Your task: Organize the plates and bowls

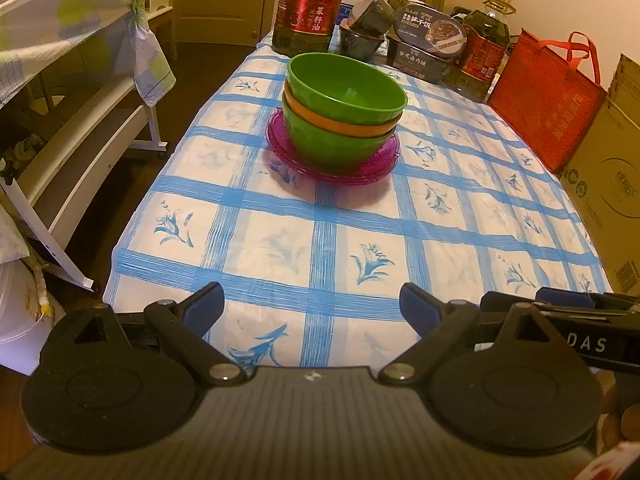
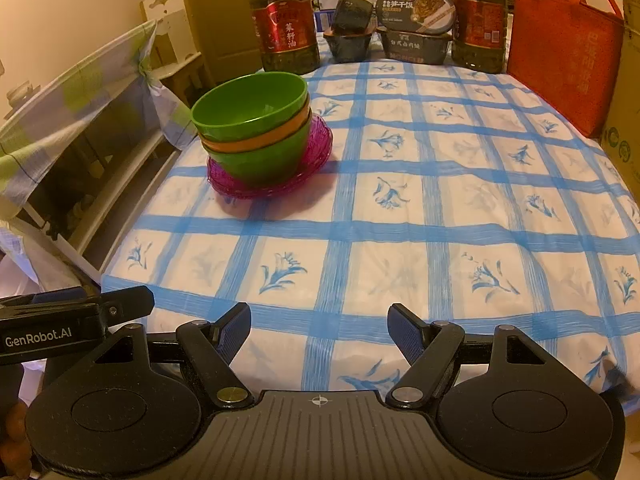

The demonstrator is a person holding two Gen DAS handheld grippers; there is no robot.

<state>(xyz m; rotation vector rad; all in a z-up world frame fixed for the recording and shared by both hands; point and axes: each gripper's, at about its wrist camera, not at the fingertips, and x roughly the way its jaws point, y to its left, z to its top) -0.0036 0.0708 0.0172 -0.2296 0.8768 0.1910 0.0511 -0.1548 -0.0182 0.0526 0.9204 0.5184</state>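
Note:
A stack of bowls [image 1: 344, 108] [image 2: 256, 132], green on orange on green, stands on pink see-through plates [image 1: 376, 166] [image 2: 316, 152] in the far half of the blue-checked tablecloth [image 1: 320, 248] [image 2: 400, 208]. My left gripper [image 1: 312, 304] hovers over the near table edge, open and empty, well short of the stack. My right gripper [image 2: 319, 322] is also open and empty, near the front edge, with the stack ahead to its left. Each gripper shows at the side of the other's view.
Two large oil bottles [image 2: 286, 28] [image 2: 480, 20], dark food tubs [image 2: 352, 28] and boxed meals [image 2: 416, 32] line the far edge. A red bag [image 2: 568, 52] and cardboard boxes [image 1: 612, 168] stand along the right. A cloth-draped white rack [image 1: 72, 92] stands left of the table.

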